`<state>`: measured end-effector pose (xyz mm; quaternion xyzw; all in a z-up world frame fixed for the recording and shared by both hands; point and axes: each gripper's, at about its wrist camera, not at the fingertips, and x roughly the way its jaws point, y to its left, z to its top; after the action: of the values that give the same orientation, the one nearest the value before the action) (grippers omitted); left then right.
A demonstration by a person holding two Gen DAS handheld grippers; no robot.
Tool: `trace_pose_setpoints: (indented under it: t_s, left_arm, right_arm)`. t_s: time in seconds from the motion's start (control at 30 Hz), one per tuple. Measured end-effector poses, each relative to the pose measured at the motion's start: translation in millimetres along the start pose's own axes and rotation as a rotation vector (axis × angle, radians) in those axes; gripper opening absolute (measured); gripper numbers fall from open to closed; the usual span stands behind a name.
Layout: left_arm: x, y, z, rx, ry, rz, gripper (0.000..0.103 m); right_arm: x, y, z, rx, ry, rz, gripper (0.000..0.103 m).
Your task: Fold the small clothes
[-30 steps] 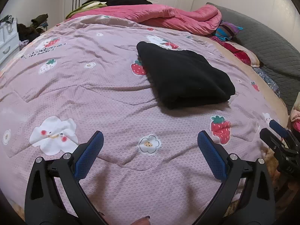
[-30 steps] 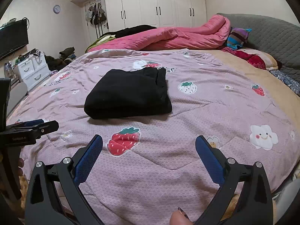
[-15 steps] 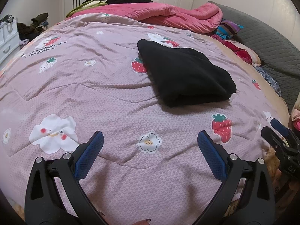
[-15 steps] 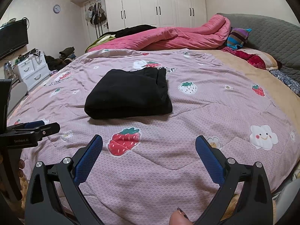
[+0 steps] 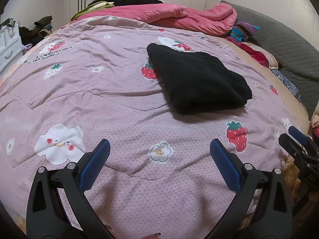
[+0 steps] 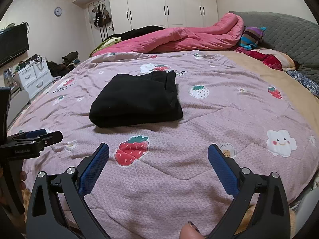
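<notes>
A black garment (image 5: 197, 81) lies folded into a thick rectangle on the mauve strawberry-print bedspread (image 5: 99, 99); the right wrist view shows the same garment (image 6: 137, 99) mid-bed. My left gripper (image 5: 159, 149) hovers open near the bed's front edge, well short of the garment, with nothing between its blue pads. My right gripper (image 6: 158, 149) is open too, empty, also near the front edge. Each gripper appears at the side of the other's view: the right one (image 5: 297, 139) and the left one (image 6: 37, 137).
A rolled pink duvet (image 6: 179, 37) and striped pillow (image 6: 251, 36) lie at the bed's far end, by a grey headboard (image 6: 289, 31). White drawers (image 6: 33, 77), a clothes pile (image 6: 67, 61) and a wall television (image 6: 12, 43) stand left. White wardrobes (image 6: 169, 4) line the back wall.
Both grippers stay open and nearly still. The left wrist view has tilted slightly, so the garment sits a little lower in frame.
</notes>
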<state>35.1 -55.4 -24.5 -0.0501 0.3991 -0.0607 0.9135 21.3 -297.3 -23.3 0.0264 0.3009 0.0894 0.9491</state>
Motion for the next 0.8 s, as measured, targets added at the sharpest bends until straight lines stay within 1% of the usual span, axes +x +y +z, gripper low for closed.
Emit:
trace_pose_setpoints:
  t_s: [0.8]
  left_arm:
    - [-2.4,-0.8,0.6,0.005,-0.004,0.003,0.094]
  right_arm:
    - [-4.3,4.0,2.1,-0.014,0.002,-0.013,0.099]
